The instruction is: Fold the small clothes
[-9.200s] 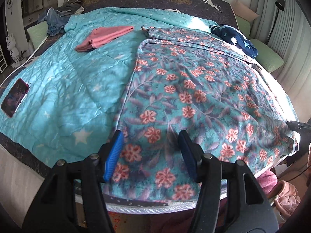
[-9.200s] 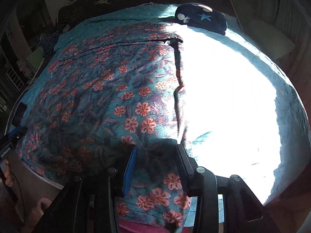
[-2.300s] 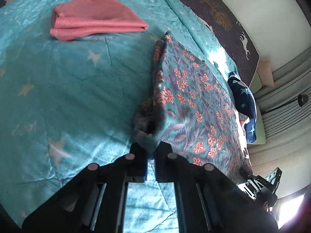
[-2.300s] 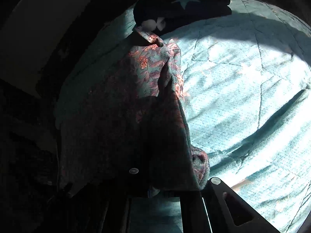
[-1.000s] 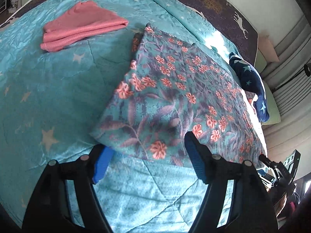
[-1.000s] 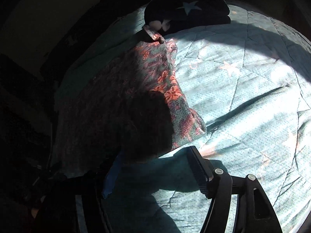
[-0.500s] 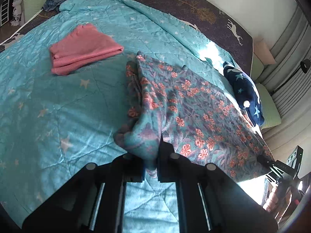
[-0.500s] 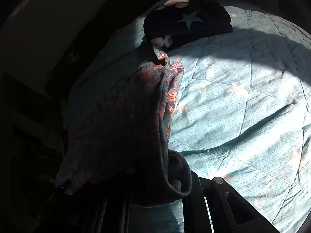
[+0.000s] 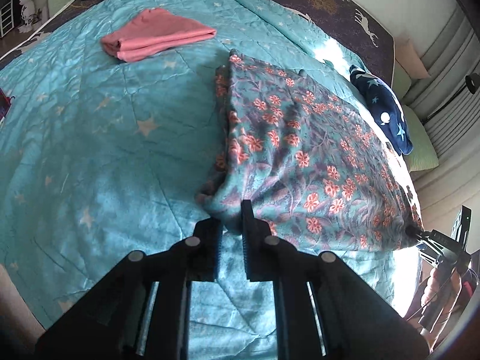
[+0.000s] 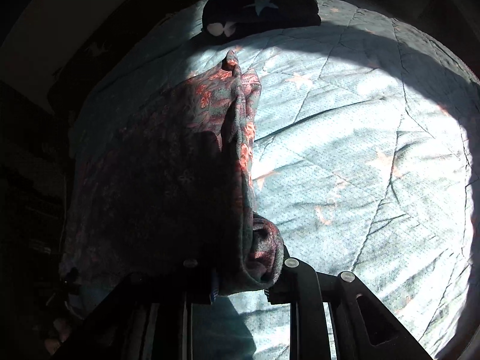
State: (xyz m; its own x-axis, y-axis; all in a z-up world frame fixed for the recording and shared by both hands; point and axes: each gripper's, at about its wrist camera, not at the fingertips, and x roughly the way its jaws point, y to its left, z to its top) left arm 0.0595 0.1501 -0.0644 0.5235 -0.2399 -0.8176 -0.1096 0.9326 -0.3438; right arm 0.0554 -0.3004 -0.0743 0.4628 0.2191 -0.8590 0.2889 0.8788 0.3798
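A teal floral cloth point(image 9: 300, 156) with pink flowers lies folded over on the turquoise star quilt point(image 9: 105, 138). My left gripper point(image 9: 231, 225) is shut on its near left corner, lifted a little off the quilt. My right gripper point(image 10: 240, 279) is shut on the cloth's near right corner point(image 10: 258, 255), which bunches up between the fingers. The cloth point(image 10: 186, 162) is mostly in shadow in the right wrist view. The right gripper also shows in the left wrist view point(image 9: 420, 235), pinching the far corner.
A folded pink garment point(image 9: 156, 34) lies on the quilt at the back left. A navy star-print item point(image 9: 384, 111) lies at the back right, also in the right wrist view point(image 10: 258, 6). A phone point(image 9: 3, 105) lies at the left edge. The bed edge is near me.
Both grippers opened about a second ago, then shut again on the folded cloth's near corners. Since then they have pulled back toward me, stretching the cloth's edge between them.
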